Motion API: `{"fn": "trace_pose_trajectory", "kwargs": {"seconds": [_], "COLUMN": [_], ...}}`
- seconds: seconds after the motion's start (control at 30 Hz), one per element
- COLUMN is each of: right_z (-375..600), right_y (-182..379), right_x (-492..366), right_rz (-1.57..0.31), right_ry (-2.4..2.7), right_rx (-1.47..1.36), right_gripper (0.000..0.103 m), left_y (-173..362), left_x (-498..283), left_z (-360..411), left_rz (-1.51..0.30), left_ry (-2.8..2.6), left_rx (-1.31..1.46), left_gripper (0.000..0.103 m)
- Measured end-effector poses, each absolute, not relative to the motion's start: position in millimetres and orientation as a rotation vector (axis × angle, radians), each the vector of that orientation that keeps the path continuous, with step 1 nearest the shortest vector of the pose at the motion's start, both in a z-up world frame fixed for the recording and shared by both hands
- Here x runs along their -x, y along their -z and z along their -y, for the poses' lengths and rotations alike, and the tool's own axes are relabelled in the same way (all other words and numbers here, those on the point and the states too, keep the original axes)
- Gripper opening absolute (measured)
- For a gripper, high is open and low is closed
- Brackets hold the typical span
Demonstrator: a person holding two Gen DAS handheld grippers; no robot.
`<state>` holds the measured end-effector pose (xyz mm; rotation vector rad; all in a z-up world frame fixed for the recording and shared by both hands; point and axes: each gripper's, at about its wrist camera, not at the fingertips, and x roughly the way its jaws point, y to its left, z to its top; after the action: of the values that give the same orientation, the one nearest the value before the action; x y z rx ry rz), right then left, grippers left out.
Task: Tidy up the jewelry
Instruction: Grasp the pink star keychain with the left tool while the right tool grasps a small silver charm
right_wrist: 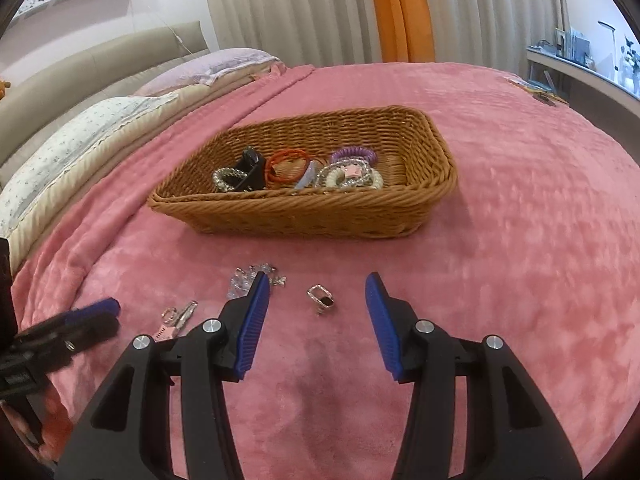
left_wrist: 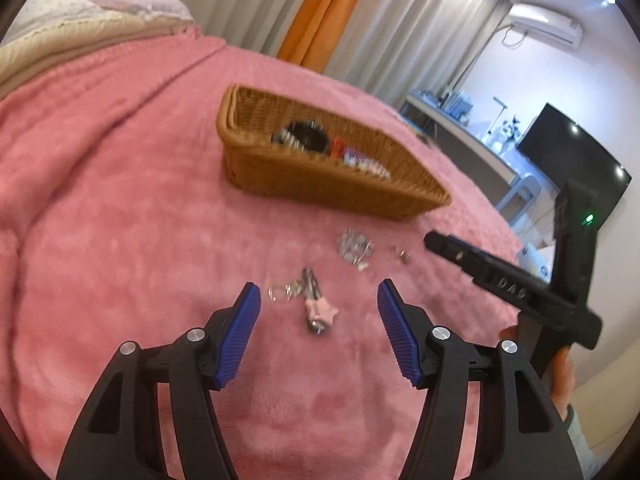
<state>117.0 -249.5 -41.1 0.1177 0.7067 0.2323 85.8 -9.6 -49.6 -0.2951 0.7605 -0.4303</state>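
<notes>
A wicker basket [right_wrist: 424,204] stands on the pink bedspread and holds bracelets, hair ties and a black band; it also shows in the left wrist view [left_wrist: 280,176]. Three loose pieces lie in front of it: a pink star keychain [left_wrist: 316,304], a silvery chain cluster [left_wrist: 354,248] and a small ring [right_wrist: 322,298]. My left gripper [left_wrist: 318,300] is open with the keychain between its fingers. My right gripper [right_wrist: 316,292] is open with the ring between its fingers. The chain cluster [right_wrist: 244,278] lies just beyond the right gripper's left fingertip [right_wrist: 260,284].
Pillows [right_wrist: 80,136] and a headboard lie at the far left of the bed. Curtains hang behind. A desk and a dark screen [left_wrist: 572,156] stand off the bed's right side. The right gripper's body [left_wrist: 516,288] shows at the right of the left wrist view.
</notes>
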Motion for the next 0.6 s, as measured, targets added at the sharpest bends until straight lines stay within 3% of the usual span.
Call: {"fn": "trace_pose_trajectory", "kwargs": {"seconds": [0.6], "right_z": [231.1], "right_y": [71.2], "right_x": [-146.7], "right_rz": [-0.834], "right_ry": [-0.184], "right_rx": [-0.036], "right_gripper": [0.042], "left_y": [69.5], "left_x": [-92.2], "left_z": [41.3], "left_rz": [-0.839], "left_ry": [0.378], "left_rx": [0.098], "left_gripper": [0.055]}}
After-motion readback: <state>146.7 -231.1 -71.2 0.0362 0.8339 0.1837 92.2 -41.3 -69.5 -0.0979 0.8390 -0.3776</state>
